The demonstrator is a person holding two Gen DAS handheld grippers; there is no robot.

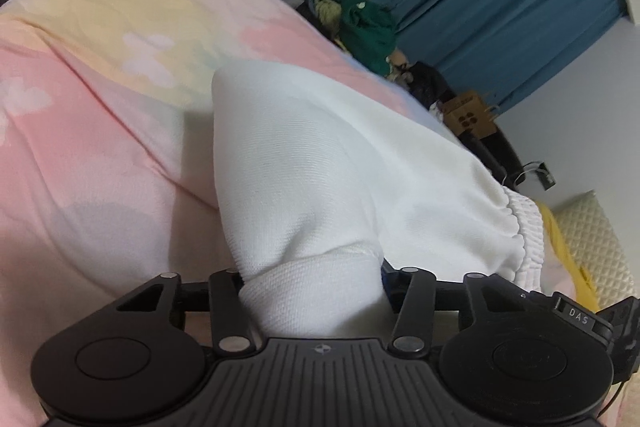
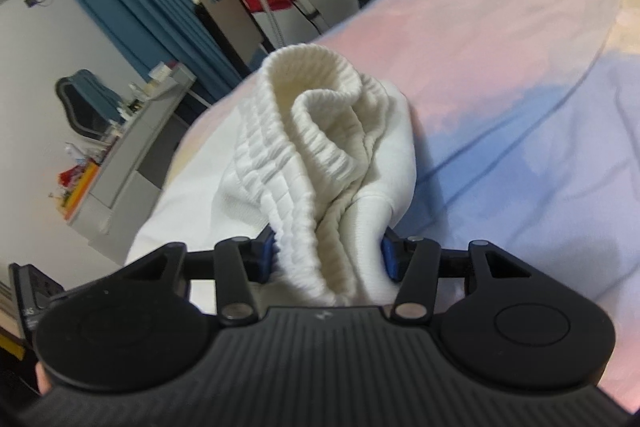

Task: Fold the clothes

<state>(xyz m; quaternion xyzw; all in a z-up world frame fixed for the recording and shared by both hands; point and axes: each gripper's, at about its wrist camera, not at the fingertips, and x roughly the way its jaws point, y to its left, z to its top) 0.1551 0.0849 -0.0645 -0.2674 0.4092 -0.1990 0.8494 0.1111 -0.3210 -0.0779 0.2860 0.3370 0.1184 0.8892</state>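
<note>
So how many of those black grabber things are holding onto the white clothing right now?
2. The left gripper pinches the white garment at a plain edge; the right gripper clamps its bunched ribbed waistband.

**Both grippers clamping white cloth**

The left gripper (image 1: 312,291) is angling downward, its jaws pinching a bunched fold of the white garment (image 1: 320,167) between them. The right gripper (image 2: 328,259) is tilting down likewise, its blue pads (image 2: 390,259) pressing on either side of the ribbed waistband (image 2: 320,131).
</note>
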